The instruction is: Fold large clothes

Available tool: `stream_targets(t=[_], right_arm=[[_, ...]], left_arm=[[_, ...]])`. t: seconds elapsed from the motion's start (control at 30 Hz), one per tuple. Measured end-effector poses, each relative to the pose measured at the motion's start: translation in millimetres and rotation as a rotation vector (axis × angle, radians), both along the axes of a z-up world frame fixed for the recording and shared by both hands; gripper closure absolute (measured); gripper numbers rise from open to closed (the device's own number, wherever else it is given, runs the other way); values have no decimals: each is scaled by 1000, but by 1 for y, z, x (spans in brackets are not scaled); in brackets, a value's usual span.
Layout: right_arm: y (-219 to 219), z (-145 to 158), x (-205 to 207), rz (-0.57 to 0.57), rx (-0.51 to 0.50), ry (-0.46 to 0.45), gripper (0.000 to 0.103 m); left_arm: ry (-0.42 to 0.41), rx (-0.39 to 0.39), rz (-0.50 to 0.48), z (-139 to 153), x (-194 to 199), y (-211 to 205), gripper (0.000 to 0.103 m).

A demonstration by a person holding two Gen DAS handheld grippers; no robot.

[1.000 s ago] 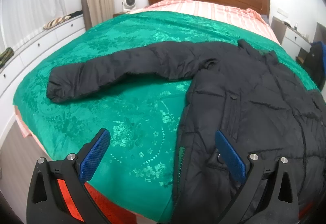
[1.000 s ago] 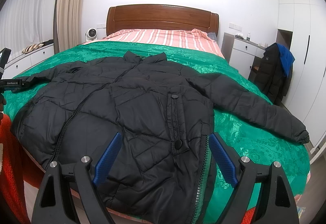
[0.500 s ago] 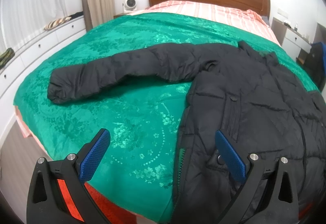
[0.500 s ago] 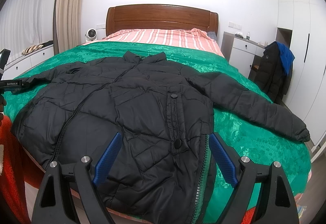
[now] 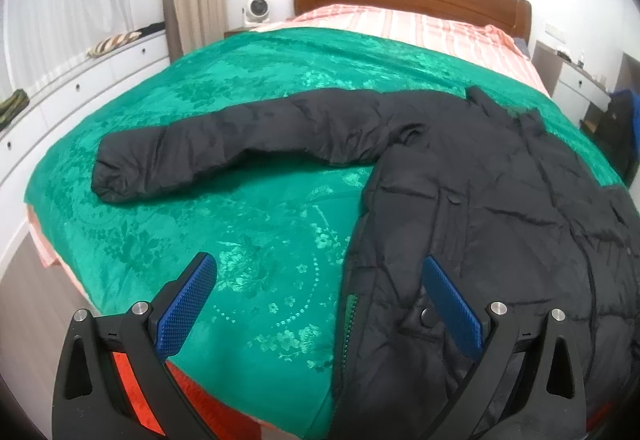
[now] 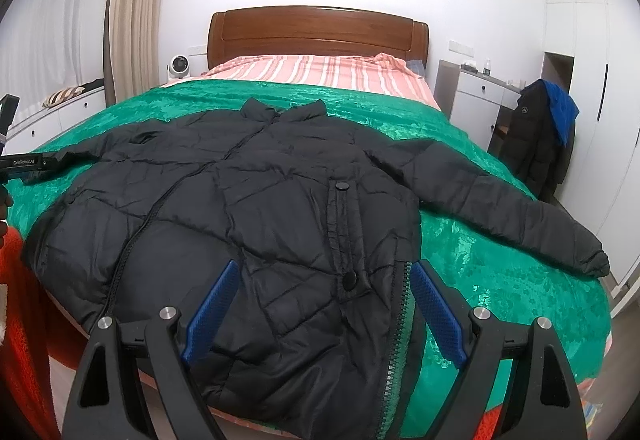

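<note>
A black quilted puffer jacket point(image 6: 256, 207) is seen spread front-up across a green bedspread point(image 5: 248, 240), its collar toward the wooden headboard point(image 6: 316, 31) and its hem at the foot of the bed, just ahead of both tools. The right gripper point(image 6: 320, 304) is held above the hem with its blue, dimpled pads point(image 6: 436, 316) spread wide; the jacket's lower front, with its snap-buttoned pocket flap and green-backed zipper edge, is framed between them, and nothing is pinched. The left gripper point(image 5: 320, 304) is likewise held wide apart over the bed's near corner, one pad above bare bedspread and the other above the jacket's side edge, gripping nothing. One sleeve point(image 5: 224, 147) is stretched flat across the bedspread, well ahead of the left gripper; the other sleeve point(image 6: 504, 207) is laid out toward the bed's opposite edge. The jacket's shell is matte, puffy and creased along stitched diamond panels. The bedspread is glossy, with a woven floral pattern, and a pink striped sheet point(image 6: 320, 69) is visible near the headboard.
</note>
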State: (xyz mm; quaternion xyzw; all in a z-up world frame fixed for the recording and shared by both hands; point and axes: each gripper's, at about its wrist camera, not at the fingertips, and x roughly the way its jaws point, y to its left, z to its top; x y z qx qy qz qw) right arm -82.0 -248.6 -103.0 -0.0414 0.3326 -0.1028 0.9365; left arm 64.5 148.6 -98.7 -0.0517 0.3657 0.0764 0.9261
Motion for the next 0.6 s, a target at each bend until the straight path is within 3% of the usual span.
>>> stream_targets(t=[0.5,0.6], right_arm=[[-6,2,1,-6,20,0,17],[-18,4,1,-13,76,-9,17]], left_arm=[[7,16,-1,-2,1,-5,1],[10,16,8,-1,1,-3,1]])
